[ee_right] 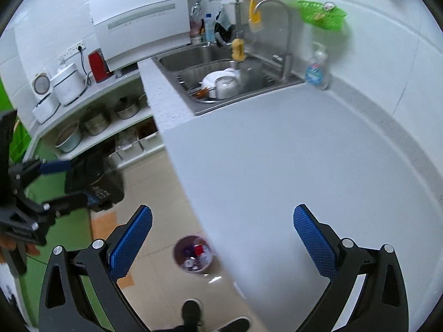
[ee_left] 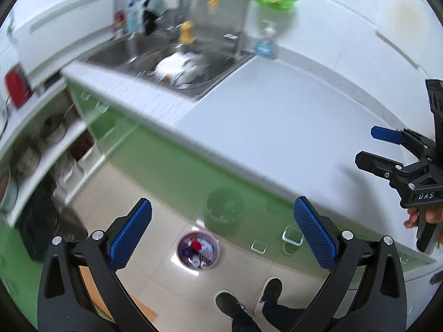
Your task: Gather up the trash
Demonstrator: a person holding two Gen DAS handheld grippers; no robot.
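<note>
Left wrist view: left gripper (ee_left: 223, 233) has its blue pads spread wide, nothing btwn them. It hangs over the tiled floor (ee_left: 155, 221) just off the front edge of the white counter (ee_left: 265, 127). Straight below, btwn the fingers, sits a small round trash bin (ee_left: 198, 250) w/ red, white and purple scraps inside. A person's dark shoes (ee_left: 249, 298) stand just beside it. Right gripper (ee_left: 368, 149) shows at the right edge over the counter, fingers apart, empty, w/ a hand (ee_left: 420, 217) on its grip. Sink (ee_left: 171, 55) w/ white dishes at the far end; view is blurred.

Right wrist view: right gripper (ee_right: 223, 235) also spread wide, holding nothing, hovering across the counter (ee_right: 290, 152) edge. The trash bin (ee_right: 193, 253) is on the floor (ee_right: 155, 182) close to the counter's base, near the left pad. Left gripper (ee_right: 69, 182) at the left edge, fingers apart. Sink (ee_right: 221, 77) holds dishes; soap bottle (ee_right: 317, 69) stands beside it on the counter.
</note>
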